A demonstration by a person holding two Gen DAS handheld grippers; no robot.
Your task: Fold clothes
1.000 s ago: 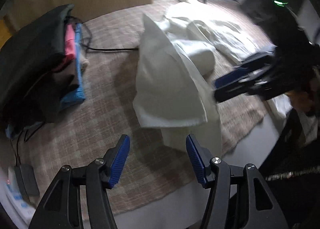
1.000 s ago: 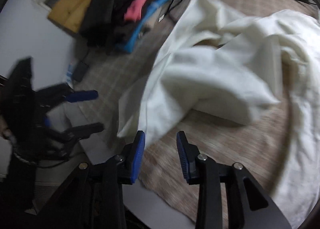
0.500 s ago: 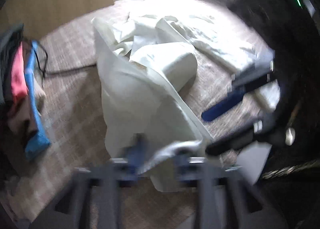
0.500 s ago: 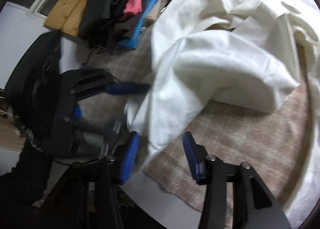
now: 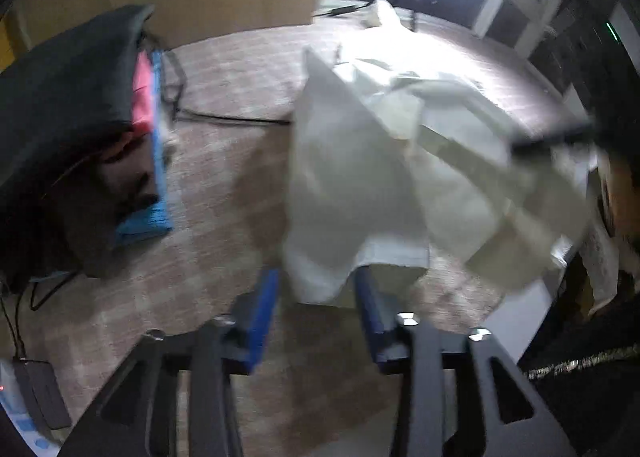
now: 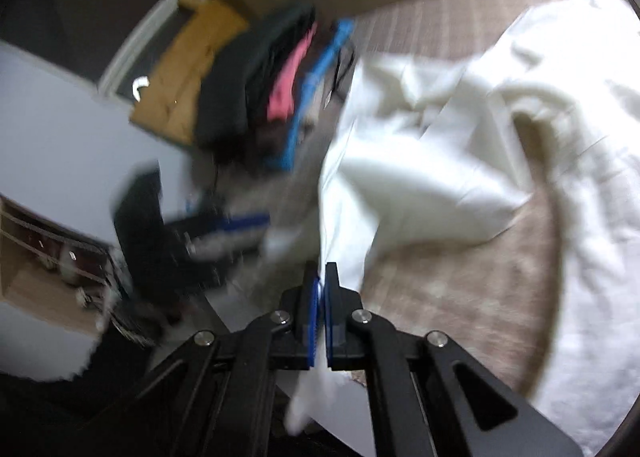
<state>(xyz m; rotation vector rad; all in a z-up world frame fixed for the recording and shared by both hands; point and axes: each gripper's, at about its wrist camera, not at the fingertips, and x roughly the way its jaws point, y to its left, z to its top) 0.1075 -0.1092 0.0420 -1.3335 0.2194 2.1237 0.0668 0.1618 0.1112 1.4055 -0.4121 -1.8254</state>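
Checked beige bedding [image 5: 224, 161] carries the white garment [image 5: 352, 185] mid-frame, its long axis running toward the upper right. Its near hem hangs between the left gripper [image 5: 316, 297], whose jaws have just been opening, pads apart. The right gripper [image 6: 320, 297] has just clamped a garment edge. A dark clothes pile [image 5: 68, 109] sits left; open bedding lies between.

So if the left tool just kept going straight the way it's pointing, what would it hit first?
Most likely the hanging lower edge of the white garment, which sits just ahead of the left tool and its open jaws. Blur makes the depth uncertain.
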